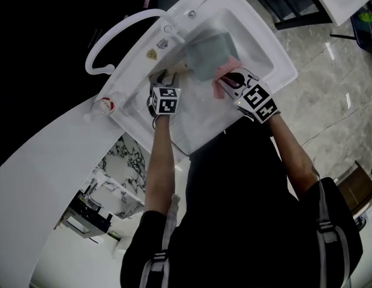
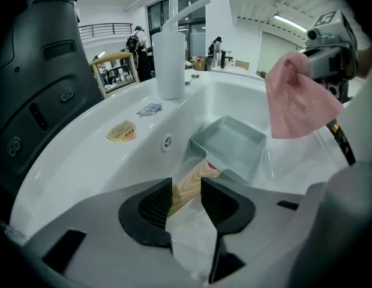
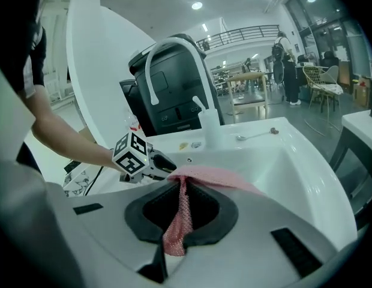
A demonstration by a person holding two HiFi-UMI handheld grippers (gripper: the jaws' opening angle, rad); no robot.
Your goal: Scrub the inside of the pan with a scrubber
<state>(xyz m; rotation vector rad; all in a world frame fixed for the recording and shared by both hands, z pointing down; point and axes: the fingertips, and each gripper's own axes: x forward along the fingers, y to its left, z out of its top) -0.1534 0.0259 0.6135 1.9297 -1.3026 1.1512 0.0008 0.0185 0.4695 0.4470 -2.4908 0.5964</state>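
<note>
Your left hand-held gripper (image 2: 186, 188) has its jaws spread apart. It points down into the white sink (image 2: 84, 155). The grey square pan (image 2: 234, 140) lies on the bottom of the sink, just past the jaws. The pan's wooden handle (image 2: 195, 176) points back at you and shows in the gap between the two jaws. The pads do not squeeze it. You cannot tell if one pad touches the wood.

Your right hand-held gripper (image 3: 183, 191) is pinching the pink scrubber (image 3: 177, 221). The jaws are pressed on a thin fold of it. The rest of the scrubber spreads out in front of the jaws like a little flag. In the head view the scrubber (image 1: 225, 74) hangs at the near right edge of the pan (image 1: 207, 56). From the left gripper view it hangs in the air to the right of the pan, above the sink floor.

Both hand-held grippers are close together, over the near end of the sink. The white curved tap (image 1: 114, 32) stands on the left rim, beside the pan. A spoon (image 1: 201, 3) lies on the far rim, well apart from the pan.
</note>
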